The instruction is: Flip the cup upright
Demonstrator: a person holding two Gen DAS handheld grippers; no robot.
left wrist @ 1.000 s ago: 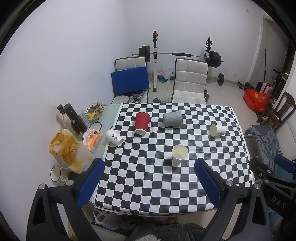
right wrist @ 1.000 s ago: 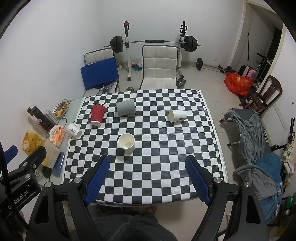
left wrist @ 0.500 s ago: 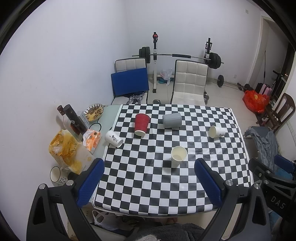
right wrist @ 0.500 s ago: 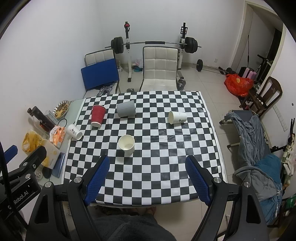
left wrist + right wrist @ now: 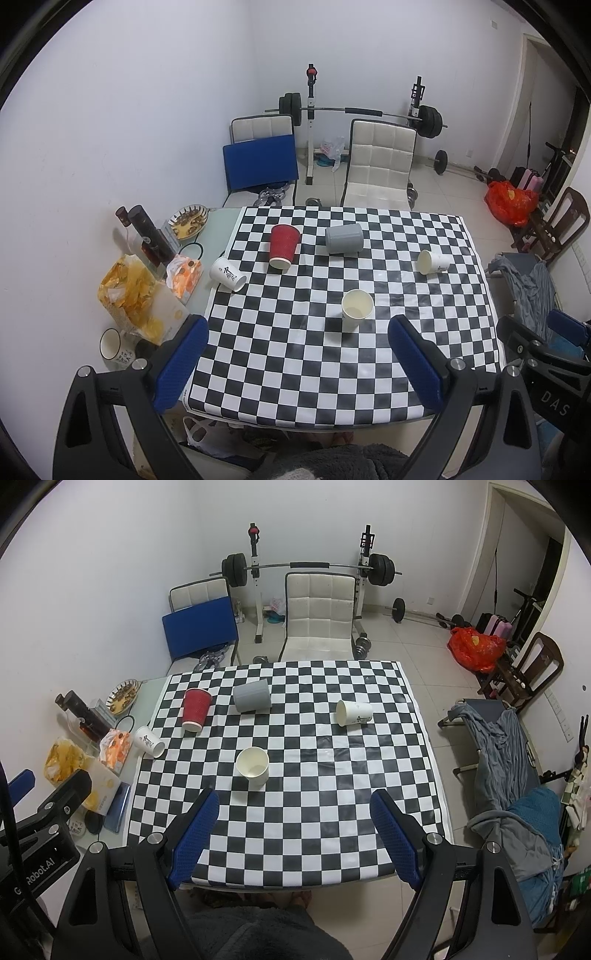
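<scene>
Several cups sit on the checkered tablecloth [image 5: 295, 350] [image 5: 332, 794]. A white paper cup [image 5: 356, 309] [image 5: 253, 765] stands upright mid-table. A red cup [image 5: 282, 245] [image 5: 196, 709], a grey cup [image 5: 344, 239] [image 5: 252, 700], a white printed cup on the right [image 5: 433, 262] [image 5: 354, 713] and a white printed cup at the left edge [image 5: 227, 274] [image 5: 148, 741] lie on their sides. My left gripper [image 5: 297, 360] and right gripper [image 5: 293, 836] are open and empty, held high above the table's near edge.
Snack bags [image 5: 129, 291], dark bottles [image 5: 147, 232], a plate [image 5: 187, 221] and a mug [image 5: 112, 345] crowd the table's left strip. Two chairs [image 5: 319, 616] and a barbell rack [image 5: 306, 566] stand behind. A cot with clothes [image 5: 509, 768] is at the right.
Both views have drifted slightly back and up from the table. No cup has moved and both grippers stay open.
</scene>
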